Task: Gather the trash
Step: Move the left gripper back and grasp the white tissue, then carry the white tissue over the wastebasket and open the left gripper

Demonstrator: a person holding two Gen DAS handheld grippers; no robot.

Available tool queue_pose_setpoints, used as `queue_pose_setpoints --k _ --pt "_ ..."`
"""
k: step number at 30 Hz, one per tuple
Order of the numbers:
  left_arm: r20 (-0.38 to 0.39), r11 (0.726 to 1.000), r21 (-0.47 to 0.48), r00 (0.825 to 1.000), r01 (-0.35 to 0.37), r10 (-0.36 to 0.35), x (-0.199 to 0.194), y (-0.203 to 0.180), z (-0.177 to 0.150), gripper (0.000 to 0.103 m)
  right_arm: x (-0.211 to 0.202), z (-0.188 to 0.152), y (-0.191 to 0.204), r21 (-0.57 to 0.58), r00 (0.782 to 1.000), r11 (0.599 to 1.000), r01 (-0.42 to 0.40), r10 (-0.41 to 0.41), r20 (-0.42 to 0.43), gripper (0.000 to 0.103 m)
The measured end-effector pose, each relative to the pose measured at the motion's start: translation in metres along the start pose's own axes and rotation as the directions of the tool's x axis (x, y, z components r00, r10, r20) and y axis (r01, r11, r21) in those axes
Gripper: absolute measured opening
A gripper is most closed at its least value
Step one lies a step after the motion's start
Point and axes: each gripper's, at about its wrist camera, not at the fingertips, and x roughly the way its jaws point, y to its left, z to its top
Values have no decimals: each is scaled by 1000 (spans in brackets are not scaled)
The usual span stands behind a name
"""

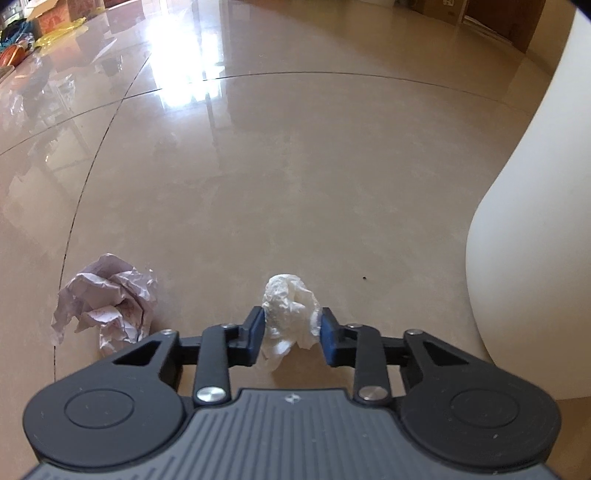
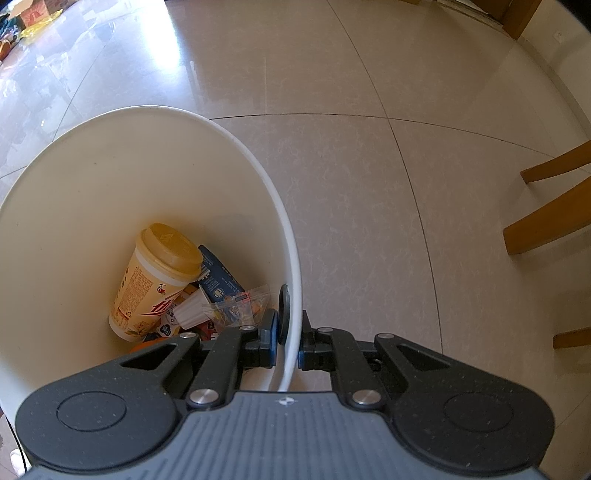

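Note:
A crumpled white tissue (image 1: 286, 306) sits between the blue pads of my left gripper (image 1: 291, 326), which is shut on it just above the glossy tile floor. To its left a crumpled ball of pale printed paper (image 1: 107, 302) lies on the floor. In the right wrist view, my right gripper (image 2: 287, 341) is shut on the wall of the white bin (image 2: 236, 144), one finger inside and one outside. The bin holds a yellow lidded cup (image 2: 155, 280), a blue carton (image 2: 218, 277) and a clear plastic wrapper (image 2: 240, 306).
The bin's white outer wall (image 1: 535, 221) rises close on the right in the left wrist view. Wooden chair legs (image 2: 554, 218) stand on the right in the right wrist view. Boxes and yellow bags (image 1: 55, 33) lie at the far left, cardboard boxes at the far wall.

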Motion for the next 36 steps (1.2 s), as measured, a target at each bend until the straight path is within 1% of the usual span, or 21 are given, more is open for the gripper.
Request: queue_pose_setpoints --k 3,9,13,14,16,17,18,20,23,25,29,31,32,33,34,36 --pt "-3 1000 9 1000 2 -2 -5 0 6 23 0 0 0 1 1000 1000 0 0 0 12" --pt "-11 999 31 1000 8 -8 -30 -1 24 23 0 1 0 1 1000 1000 1 -1 -1 12" --pt "-3 995 98 1000 10 -10 -46 -6 35 22 0 0 0 1 1000 1000 0 0 1 12" --pt "1 994 112 1000 12 -12 -48 -6 37 23 0 0 -1 3 1000 1000 -1 1 3 12" --pt "1 994 106 1000 18 -18 -47 -5 41 32 -1 -2 -1 4 1000 1000 -3 3 4 12" --pt "4 995 99 1000 24 -25 -45 -3 41 43 -1 -2 -1 2 1000 1000 -3 3 4 11" --pt "12 995 94 1000 15 -17 -41 -2 38 50 -1 -2 -1 1 1000 1000 -3 3 4 11" --pt "1 996 89 1000 -6 6 -29 -3 32 50 -1 -1 -1 4 1000 1000 -2 2 2 12" --pt "-26 997 74 1000 -10 12 -11 -3 28 50 0 0 -1 7 1000 1000 1 -1 2 12" --pt "-31 998 59 999 -9 11 -1 -3 23 50 0 0 -1 4 1000 1000 1 -1 4 12" --pt "-40 999 36 999 -3 5 12 -5 24 50 1 -1 -1 5 1000 1000 2 -2 5 12" --pt "-45 999 39 999 4 -2 17 -5 25 48 0 -1 0 2 1000 1000 5 -5 6 12" --pt "-53 999 36 999 5 -3 19 -5 25 44 0 -1 0 3 1000 1000 6 -6 6 12" --pt "-62 999 31 998 8 -6 21 -4 25 35 0 -1 0 1 1000 1000 6 -6 6 12" --pt "-68 1000 28 998 9 -7 22 -3 26 30 0 -1 0 1 1000 1000 7 -7 6 12" --pt "-62 1000 26 998 3 -2 19 0 25 24 0 -1 0 2 1000 1000 7 -7 7 12"
